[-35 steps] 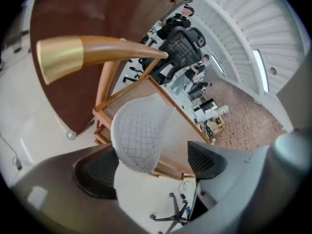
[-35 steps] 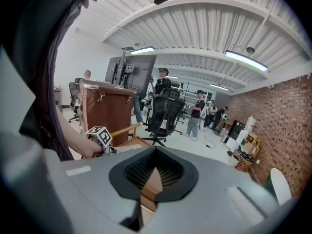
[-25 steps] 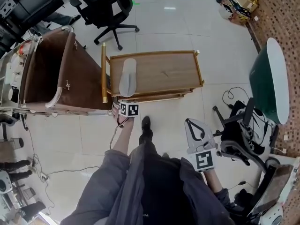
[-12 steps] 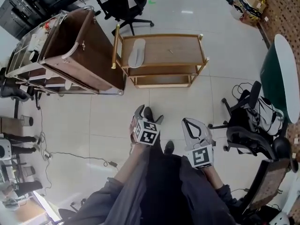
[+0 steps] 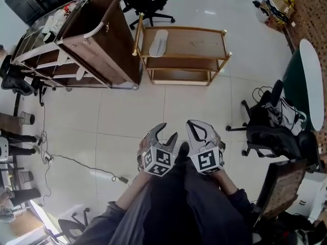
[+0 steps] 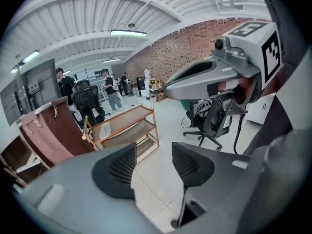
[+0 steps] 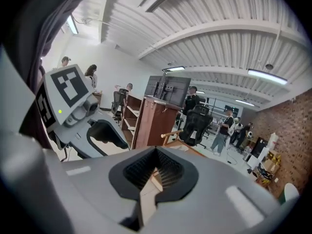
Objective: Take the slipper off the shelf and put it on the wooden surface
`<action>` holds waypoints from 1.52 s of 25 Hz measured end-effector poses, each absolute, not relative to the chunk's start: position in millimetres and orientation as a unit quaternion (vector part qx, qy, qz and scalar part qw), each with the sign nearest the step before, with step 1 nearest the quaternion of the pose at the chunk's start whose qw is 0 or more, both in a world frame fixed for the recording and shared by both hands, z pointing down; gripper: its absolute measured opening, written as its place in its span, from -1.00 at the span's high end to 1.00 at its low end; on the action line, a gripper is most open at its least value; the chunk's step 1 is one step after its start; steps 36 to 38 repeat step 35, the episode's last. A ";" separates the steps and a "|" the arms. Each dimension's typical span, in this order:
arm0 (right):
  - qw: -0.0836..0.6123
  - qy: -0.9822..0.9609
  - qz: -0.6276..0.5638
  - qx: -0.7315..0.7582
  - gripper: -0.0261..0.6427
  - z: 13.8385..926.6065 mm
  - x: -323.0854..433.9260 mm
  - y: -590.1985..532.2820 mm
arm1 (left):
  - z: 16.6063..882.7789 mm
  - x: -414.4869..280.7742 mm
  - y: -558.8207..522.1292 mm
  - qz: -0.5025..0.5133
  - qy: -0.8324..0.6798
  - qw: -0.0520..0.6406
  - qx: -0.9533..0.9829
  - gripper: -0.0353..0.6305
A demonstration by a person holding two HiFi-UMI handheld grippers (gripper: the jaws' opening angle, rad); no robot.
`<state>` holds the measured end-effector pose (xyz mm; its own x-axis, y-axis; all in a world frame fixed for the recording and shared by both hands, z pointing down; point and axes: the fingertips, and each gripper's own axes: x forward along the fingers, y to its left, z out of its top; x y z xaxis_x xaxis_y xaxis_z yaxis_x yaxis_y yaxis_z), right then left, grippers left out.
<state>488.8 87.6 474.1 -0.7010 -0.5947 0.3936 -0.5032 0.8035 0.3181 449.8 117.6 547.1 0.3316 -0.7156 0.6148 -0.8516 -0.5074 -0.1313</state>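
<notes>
As both point forward, left hand-held gripper (image 5: 168, 131) closing — empty, right hand-held gripper (image 5: 192, 126) together.

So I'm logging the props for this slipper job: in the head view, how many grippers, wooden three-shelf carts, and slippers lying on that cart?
Grippers: 2 (left gripper, jaws closing with nothing between them; right gripper, shut)
Wooden three-shelf cart: 1
Slipper on its top shelf: 1
Total: 4

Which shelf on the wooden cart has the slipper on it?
The top shelf: the pale slipper lies at its left end, above the two lower shelves.
</notes>
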 end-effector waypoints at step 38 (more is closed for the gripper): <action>0.299 -0.894 -0.103 0.317 0.92 482.5 366.0 227.9 | 546.4 335.4 243.3 0.286 -0.448 0.109 0.840 0.30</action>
